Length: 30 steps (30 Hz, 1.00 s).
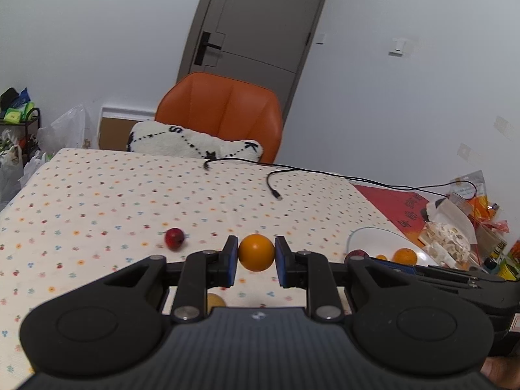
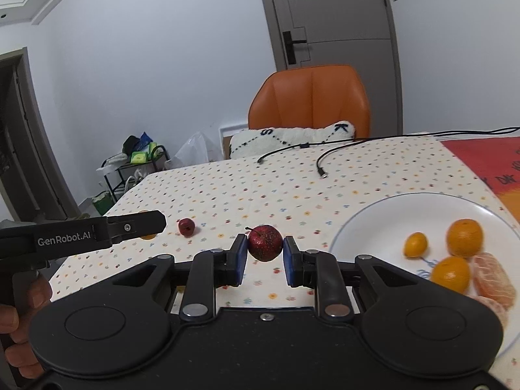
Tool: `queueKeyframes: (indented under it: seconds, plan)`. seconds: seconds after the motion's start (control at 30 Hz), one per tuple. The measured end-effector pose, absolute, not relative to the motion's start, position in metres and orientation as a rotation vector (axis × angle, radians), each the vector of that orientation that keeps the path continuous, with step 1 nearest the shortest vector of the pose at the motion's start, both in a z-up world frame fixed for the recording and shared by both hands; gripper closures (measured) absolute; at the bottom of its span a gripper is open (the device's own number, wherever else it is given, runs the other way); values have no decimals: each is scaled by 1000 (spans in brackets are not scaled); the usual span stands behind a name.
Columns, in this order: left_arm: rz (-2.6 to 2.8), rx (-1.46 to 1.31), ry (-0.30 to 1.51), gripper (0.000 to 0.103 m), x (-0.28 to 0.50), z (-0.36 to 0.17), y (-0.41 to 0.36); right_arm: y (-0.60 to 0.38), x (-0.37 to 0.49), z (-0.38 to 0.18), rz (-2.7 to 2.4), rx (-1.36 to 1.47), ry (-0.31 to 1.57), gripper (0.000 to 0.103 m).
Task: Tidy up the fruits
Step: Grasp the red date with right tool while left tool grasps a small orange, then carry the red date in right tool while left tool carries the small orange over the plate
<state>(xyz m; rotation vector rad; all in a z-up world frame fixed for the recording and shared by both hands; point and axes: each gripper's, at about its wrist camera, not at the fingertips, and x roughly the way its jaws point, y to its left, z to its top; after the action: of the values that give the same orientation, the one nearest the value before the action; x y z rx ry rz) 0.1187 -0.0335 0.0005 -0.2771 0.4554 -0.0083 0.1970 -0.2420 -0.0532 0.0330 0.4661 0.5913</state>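
Note:
My left gripper (image 1: 256, 255) is shut on a round orange fruit (image 1: 256, 247), held just above the dotted tablecloth (image 1: 130, 195). Beyond it to the left a small red fruit (image 1: 175, 239) lies on the cloth, and a yellowish fruit (image 1: 215, 300) shows partly under the fingers. My right gripper (image 2: 265, 255) is shut on a dark red, apple-like fruit (image 2: 265, 242) with a stem, left of the white plate (image 2: 373, 214). On the plate lie two oranges (image 2: 464, 237), a small kumquat-like fruit (image 2: 415, 244) and peeled mandarin segments (image 2: 494, 279).
Two black cable ends (image 1: 276, 191) trail over the far part of the table. An orange chair (image 1: 224, 110) with a white cushion (image 1: 195, 143) stands behind it. Snack packets (image 1: 455, 237) crowd the right edge on a red mat (image 1: 390, 201). A hand (image 2: 19, 308) holds the left gripper.

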Motion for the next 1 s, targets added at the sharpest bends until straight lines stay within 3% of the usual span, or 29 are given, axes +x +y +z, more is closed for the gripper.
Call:
queueKeyframes:
  seconds: [1.0]
  plan:
    - [-127,-204,483,81,144,6,-117,-341,201,-52,444,104,419,81]
